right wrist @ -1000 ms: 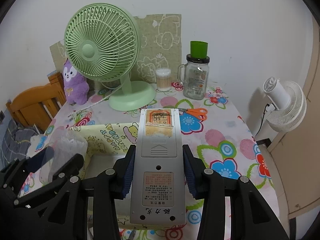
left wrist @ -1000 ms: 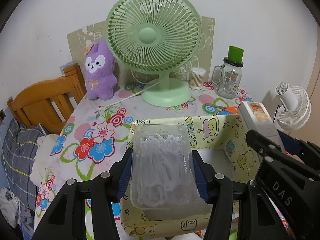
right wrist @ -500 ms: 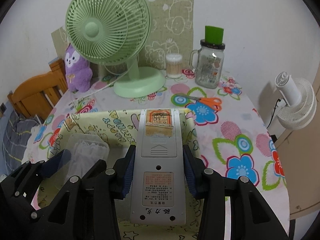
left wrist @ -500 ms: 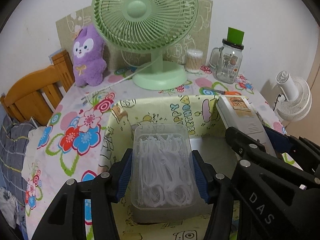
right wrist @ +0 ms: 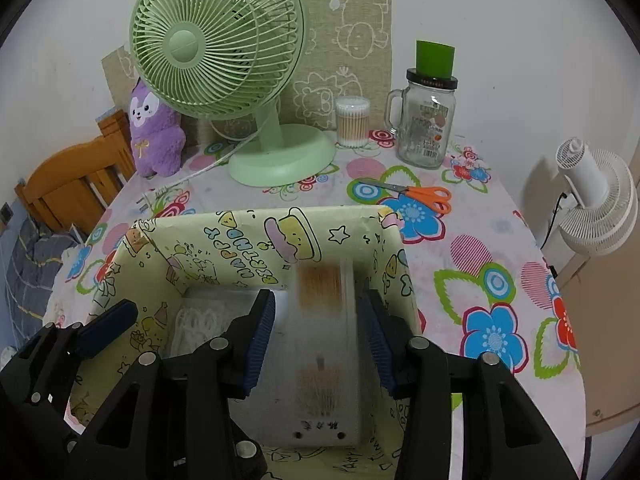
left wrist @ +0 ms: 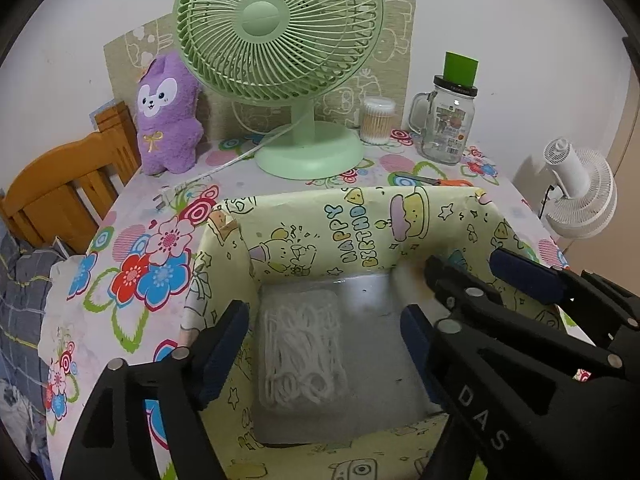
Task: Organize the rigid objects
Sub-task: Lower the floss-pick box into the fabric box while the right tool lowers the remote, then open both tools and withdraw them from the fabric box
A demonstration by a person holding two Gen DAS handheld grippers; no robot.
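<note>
Left gripper, just opened, straddles the floss-pick case in the box; right gripper, opening, frees the blurred remote.

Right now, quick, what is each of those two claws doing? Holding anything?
Left gripper: just opened, holds nothing; clear box lies free below.
Right gripper: just opened, remote blurred, loose between the pads.

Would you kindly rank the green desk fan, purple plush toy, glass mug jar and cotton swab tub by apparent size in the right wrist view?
1. Green desk fan
2. Purple plush toy
3. Glass mug jar, slightly smaller than the plush
4. Cotton swab tub

All stand at roughly similar distance, so the ranking seems fair.
</note>
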